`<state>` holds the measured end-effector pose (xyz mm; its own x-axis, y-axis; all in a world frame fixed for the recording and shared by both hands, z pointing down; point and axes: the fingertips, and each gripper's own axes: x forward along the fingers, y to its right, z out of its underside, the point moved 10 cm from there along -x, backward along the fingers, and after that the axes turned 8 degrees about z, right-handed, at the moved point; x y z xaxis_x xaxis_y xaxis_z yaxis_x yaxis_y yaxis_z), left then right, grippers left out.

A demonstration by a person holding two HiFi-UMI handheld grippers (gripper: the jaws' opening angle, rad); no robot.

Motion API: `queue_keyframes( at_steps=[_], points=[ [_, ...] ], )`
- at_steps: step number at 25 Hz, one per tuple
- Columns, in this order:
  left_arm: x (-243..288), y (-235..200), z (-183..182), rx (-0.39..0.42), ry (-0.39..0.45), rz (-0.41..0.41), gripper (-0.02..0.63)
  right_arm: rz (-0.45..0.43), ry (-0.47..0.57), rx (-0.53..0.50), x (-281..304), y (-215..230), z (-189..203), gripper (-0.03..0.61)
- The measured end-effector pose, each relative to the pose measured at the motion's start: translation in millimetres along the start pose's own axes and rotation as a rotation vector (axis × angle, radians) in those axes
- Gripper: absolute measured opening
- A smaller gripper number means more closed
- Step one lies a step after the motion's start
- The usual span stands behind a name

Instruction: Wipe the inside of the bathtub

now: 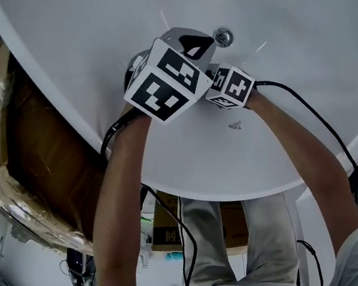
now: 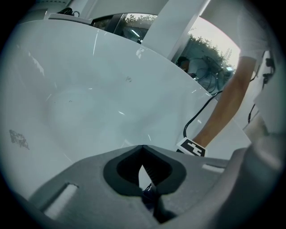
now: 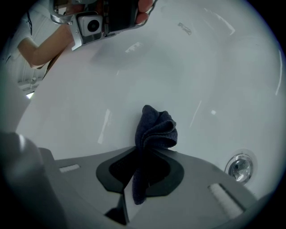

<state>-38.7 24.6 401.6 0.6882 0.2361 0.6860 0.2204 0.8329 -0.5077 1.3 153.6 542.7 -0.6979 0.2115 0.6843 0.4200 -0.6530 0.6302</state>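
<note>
The dark cloth is clamped in the right gripper, and its bunched end stands out beyond the tips, pointing at the white bathtub wall straight ahead. Contact is unclear, so wiping likely means pressing forward. The drain lies to that gripper's right. The left gripper, jaws together and seemingly empty, hovers alongside. Both forearms reach down into the basin.

In the bathtub, my left gripper sits just left of my right gripper, which holds the cloth, with the drain near its right.
</note>
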Motion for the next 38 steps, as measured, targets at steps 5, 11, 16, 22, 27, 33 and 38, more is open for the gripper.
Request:
queue_keyframes(
  at_steps=[5,11,16,22,27,33,38],
  points=[
    [-5.8,5.8,1.6,0.012,0.012,-0.011,-0.003,-0.012,0.01,-0.012,-5.1,-10.3,-0.5,0.046],
    [-11.0,12.4,0.3,0.017,0.018,-0.021,-0.003,-0.033,0.02,-0.034,-12.5,-25.1,-1.8,0.046],
    [-12.2,18.5,-2.5,0.024,0.023,-0.028,-0.003,-0.057,0.035,-0.061,-20.8,-39.2,-2.3,0.046],
    [-11.5,29.4,-6.1,0.041,0.024,-0.015,-0.003,-0.077,0.051,-0.072,-32.9,-54.3,0.3,0.046],
    [-13.1,37.5,-6.5,0.045,0.024,-0.021,-0.003,-0.104,0.048,-0.121,-43.9,-69.4,-0.9,0.046],
    [-15.7,50.4,-2.6,0.032,0.038,-0.026,-0.003,-0.144,0.048,-0.168,-58.4,-93.1,2.3,0.046],
    [-17.5,55.9,-0.6,0.039,0.038,-0.037,-0.003,-0.166,0.043,-0.215,-74.3,-108.6,2.1,0.046]
  ],
)
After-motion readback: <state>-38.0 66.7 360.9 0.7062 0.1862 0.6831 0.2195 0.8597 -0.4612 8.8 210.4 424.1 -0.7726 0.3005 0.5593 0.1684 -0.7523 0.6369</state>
